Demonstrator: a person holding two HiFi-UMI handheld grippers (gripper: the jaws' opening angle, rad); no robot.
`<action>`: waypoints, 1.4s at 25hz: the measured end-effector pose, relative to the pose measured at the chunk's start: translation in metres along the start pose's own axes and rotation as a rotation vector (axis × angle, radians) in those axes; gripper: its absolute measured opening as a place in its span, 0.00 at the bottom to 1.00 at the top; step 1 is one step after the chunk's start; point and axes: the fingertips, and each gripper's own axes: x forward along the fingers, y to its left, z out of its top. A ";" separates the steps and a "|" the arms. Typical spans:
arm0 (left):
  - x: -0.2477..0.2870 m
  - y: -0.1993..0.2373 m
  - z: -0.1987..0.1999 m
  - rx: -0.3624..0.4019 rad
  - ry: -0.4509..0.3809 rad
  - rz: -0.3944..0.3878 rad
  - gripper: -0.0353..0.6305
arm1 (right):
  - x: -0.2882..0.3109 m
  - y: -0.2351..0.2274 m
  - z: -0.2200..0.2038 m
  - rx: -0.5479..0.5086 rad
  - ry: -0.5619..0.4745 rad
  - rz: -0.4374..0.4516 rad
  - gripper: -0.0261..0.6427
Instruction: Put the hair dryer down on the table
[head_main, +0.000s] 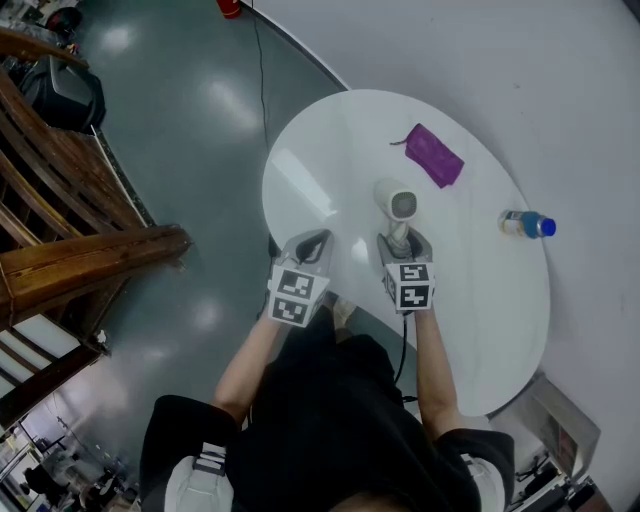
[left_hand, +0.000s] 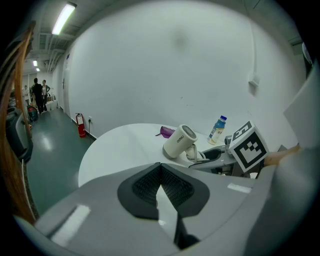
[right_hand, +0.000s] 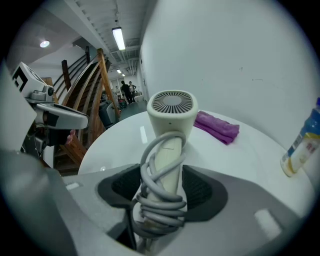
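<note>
Right gripper view: the right hand-held gripper (right_hand: 161, 192) has its jaws closed on the handle of the hair dryer (right_hand: 172, 112), and the pads press on the grey cord (right_hand: 159, 202) that is wound round that handle. The dryer's cream barrel points away from the camera, out over the round white worktop (head_main: 330, 150).

In the head view the dryer sits near the worktop's near edge, with a purple cloth (head_main: 434, 154) beyond it and a bottle (head_main: 525, 224) well apart to the right. Whether the barrel already touches the surface I cannot tell (the left gripper view shows it low and close to the surface, but not clearly resting).

The left hand-held gripper (left_hand: 160, 187) hangs beside the right one at the worktop's edge. Its jaws are drawn together, or very nearly so, with nothing between them.

I judge the step in hand to be the placing itself, with the dryer gripped and not yet released. The next move would be to settle the barrel and handle on the bare stretch of worktop in front. The right jaws would then open and draw back along the handle, so the pads do not catch the cord loops and drag the dryer.
</note>
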 end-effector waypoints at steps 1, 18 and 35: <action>-0.001 -0.001 0.000 0.001 0.000 -0.001 0.06 | -0.001 0.000 0.000 0.002 -0.001 -0.002 0.41; -0.023 -0.016 0.000 0.019 -0.026 -0.020 0.06 | -0.033 0.004 -0.001 0.014 -0.036 -0.034 0.41; -0.062 -0.043 0.014 0.074 -0.098 -0.009 0.06 | -0.101 0.019 0.013 -0.026 -0.161 -0.051 0.40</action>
